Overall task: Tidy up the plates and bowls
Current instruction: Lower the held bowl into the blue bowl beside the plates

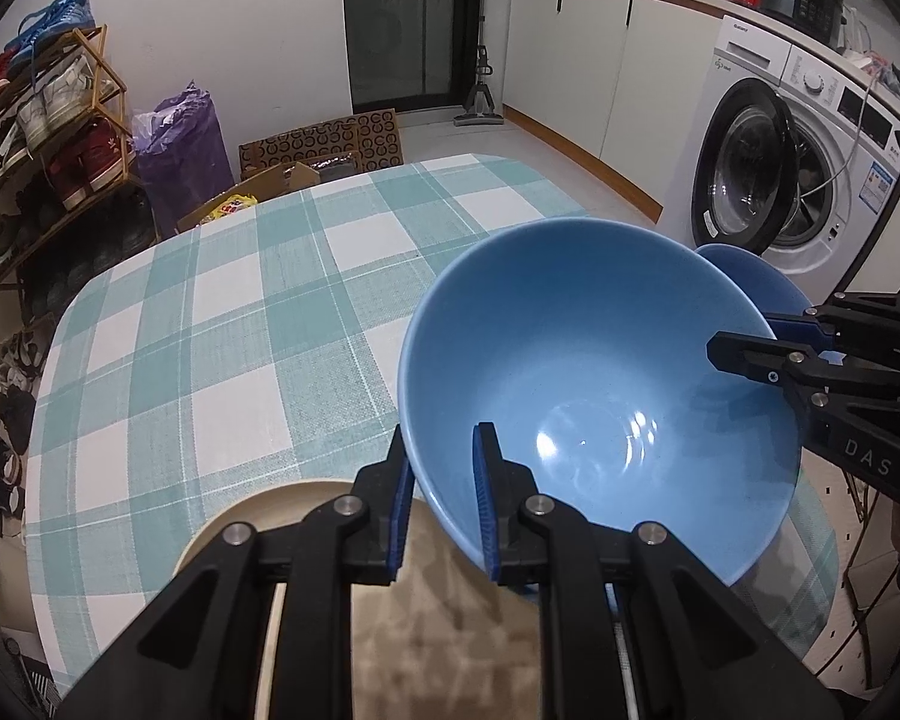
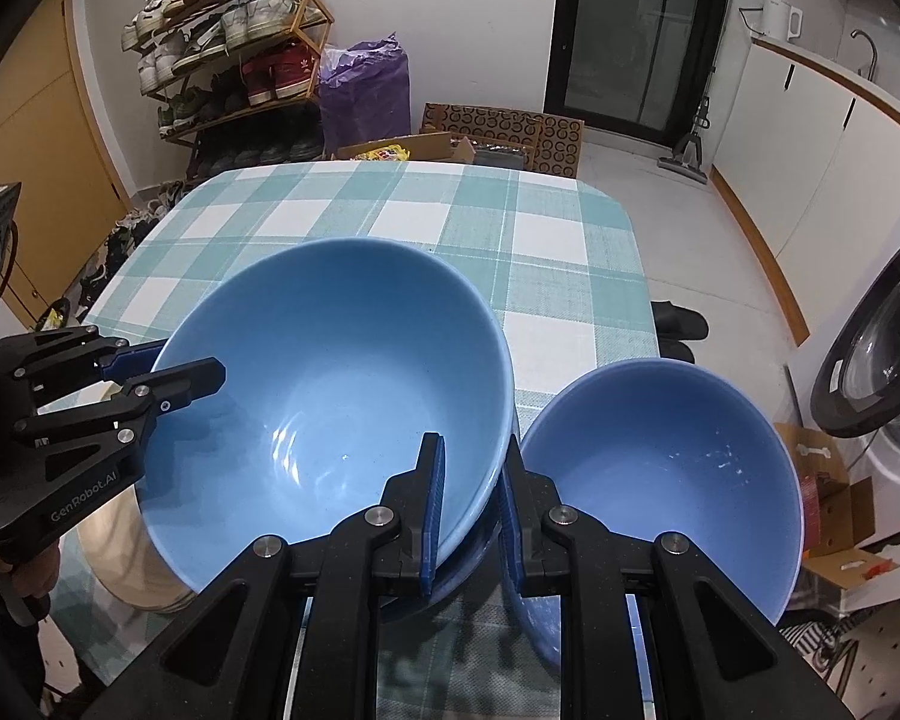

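A large blue bowl (image 1: 594,384) (image 2: 330,372) hangs tilted over the teal checked table (image 1: 210,330) (image 2: 510,228). My left gripper (image 1: 441,438) (image 2: 174,360) is shut on its rim, one pad inside and one outside. My right gripper (image 2: 474,444) (image 1: 744,336) is shut on the opposite rim in the same way. A smaller blue bowl (image 2: 660,468) (image 1: 744,276) sits right of the large one, beside my right gripper. A beige plate (image 1: 252,516) (image 2: 126,546) lies under my left gripper. Something pale blue (image 2: 468,570) shows beneath the large bowl; I cannot tell what.
A shoe rack (image 2: 234,42), a purple bag (image 2: 363,90) and cardboard boxes (image 2: 498,132) stand beyond the table's far edge. A washing machine (image 1: 780,180) with its door open stands to the right, past white cabinets (image 1: 576,66). The far half of the tablecloth is bare.
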Tool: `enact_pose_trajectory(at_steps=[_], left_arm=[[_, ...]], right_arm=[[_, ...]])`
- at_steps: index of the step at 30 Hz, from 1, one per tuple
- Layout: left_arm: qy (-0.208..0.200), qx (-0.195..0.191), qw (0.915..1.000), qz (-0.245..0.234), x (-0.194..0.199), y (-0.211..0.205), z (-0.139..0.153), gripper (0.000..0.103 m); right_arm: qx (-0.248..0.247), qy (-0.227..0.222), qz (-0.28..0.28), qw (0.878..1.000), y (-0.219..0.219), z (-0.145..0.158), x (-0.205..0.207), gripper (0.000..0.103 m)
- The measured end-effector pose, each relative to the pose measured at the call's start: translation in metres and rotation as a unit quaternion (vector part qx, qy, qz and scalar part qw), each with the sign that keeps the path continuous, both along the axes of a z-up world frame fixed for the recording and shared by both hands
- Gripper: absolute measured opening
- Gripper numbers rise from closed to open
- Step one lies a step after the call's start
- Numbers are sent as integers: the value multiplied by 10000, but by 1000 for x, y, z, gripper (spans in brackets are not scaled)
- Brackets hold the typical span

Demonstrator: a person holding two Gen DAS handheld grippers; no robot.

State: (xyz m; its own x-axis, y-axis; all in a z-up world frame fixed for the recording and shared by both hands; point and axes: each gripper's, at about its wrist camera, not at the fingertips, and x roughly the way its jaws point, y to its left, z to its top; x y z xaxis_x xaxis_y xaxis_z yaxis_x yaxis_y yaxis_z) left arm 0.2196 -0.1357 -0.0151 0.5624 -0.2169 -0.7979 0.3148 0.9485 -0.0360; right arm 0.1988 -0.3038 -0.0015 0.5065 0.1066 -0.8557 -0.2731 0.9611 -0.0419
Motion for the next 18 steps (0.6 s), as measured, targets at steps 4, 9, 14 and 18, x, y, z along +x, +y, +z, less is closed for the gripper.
enact_pose_trajectory(at_steps=[4, 9, 14, 18], left_arm=[[-27, 98, 9999, -13, 0, -2, -3, 16], [10, 106, 9999, -31, 0, -2, -6, 17], [8, 154, 9999, -45, 0, -4, -8, 17], [9, 242, 9997, -81, -1, -7, -11, 18]], right_arm=[[-192, -46, 18, 9998, 5, -4, -2, 17], [-307, -84, -15, 9995, 5, -9, -3, 18], [-508, -157, 6, 9986, 8, -13, -5, 18], [-632, -216, 26, 9978, 9, -13, -6, 18]])
